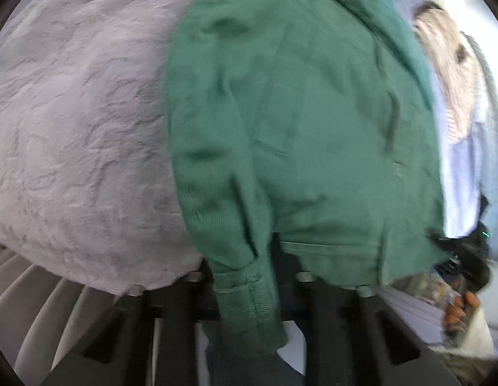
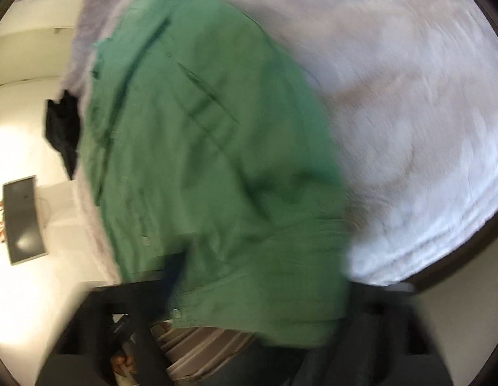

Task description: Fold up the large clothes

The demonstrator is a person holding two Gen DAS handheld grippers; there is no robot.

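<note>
left wrist view: green shirt [image 1: 313, 122] spread on a pale fuzzy blanket [image 1: 72, 128], hem and one cuffed sleeve [image 1: 245, 289] draped over the left gripper [image 1: 252, 292].
fingers hidden under the cloth, so cannot tell how far apart or whether gripping. right wrist view, blurred: same green shirt [image 2: 210, 148] over the blanket [image 2: 409, 96], lower edge covering the right gripper [image 2: 249, 315]; fingers there equally unreadable. dark garment [image 2: 62, 128] beside the shirt, flat grey screen [image 2: 23, 218] further left.
</note>
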